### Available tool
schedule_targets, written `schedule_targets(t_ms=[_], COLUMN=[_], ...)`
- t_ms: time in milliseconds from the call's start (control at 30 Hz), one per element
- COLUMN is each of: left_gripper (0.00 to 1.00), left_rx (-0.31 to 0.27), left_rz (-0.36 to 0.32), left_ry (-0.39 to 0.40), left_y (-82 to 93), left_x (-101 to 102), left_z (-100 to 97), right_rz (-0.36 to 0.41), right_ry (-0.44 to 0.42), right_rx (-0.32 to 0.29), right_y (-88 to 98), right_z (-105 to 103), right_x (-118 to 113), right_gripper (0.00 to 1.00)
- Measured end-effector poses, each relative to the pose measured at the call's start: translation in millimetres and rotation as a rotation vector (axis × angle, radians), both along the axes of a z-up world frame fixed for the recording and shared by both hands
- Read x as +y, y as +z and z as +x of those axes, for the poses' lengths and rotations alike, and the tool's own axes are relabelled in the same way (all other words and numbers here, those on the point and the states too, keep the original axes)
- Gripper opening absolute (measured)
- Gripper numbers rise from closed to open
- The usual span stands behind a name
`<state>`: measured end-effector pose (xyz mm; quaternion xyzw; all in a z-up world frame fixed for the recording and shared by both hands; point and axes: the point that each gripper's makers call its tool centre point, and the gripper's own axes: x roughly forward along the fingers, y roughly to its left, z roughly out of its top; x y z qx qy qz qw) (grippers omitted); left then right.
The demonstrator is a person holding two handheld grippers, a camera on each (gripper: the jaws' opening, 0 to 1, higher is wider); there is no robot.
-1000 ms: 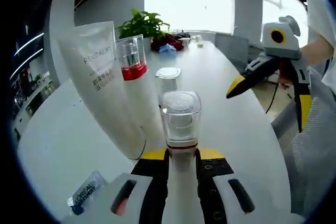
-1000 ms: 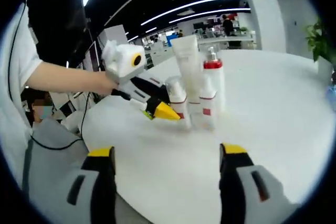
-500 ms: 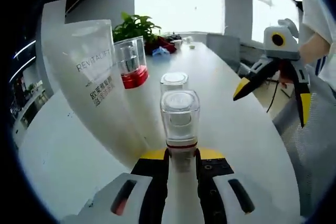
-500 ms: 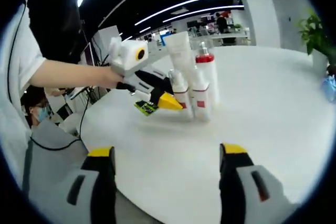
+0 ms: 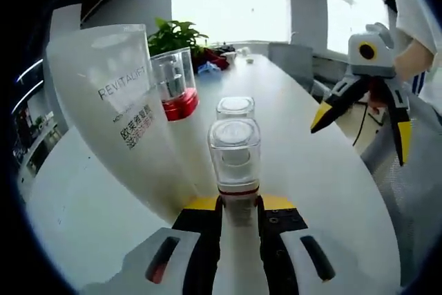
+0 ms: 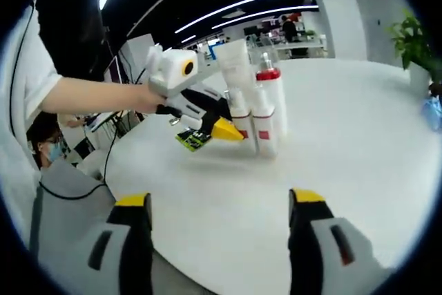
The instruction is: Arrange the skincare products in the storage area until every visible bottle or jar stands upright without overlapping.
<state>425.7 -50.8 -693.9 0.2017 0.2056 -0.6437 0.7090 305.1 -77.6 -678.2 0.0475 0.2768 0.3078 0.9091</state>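
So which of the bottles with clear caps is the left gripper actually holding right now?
The left gripper holds the nearest clear-capped white bottle, clamped between its jaws. The red-collared pump bottle and small clear-capped bottle stand free behind.

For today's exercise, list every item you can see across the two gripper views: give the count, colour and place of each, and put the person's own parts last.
Clear-capped bottle: one, white with red band, clamped between the left gripper's jaws.
Tube: one, white, standing cap-down beside that bottle.
Red-collared pump bottle: one, white, behind the tube.
Small bottle: one, clear cap, behind the held bottle.
Sachet: one, dark and green, flat on the table.
Table: one, white.
Potted plant: one, green, far end of table.
Left gripper: white, yellow tips.
Right gripper: white, yellow tips, open, hovering.
Sleeve: white.
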Motion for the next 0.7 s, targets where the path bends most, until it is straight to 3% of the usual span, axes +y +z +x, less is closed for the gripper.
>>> schedule_targets(t_ms=[400, 700], left_gripper=[0.18, 0.26], left_rx=[-0.003, 0.013], left_rz=[0.006, 0.022], left_ry=[0.003, 0.022], left_y=[-0.5, -0.5], left_x=[-1.0, 3.1], left_z=[0.6, -1.2], right_rz=[-0.002, -0.002], right_ry=[-0.003, -0.001], right_rx=[0.001, -0.01], right_y=[0.1, 3.8], right_z=[-1.1, -0.2], right_x=[-0.5, 0.5], right_gripper=[0.82, 0.82])
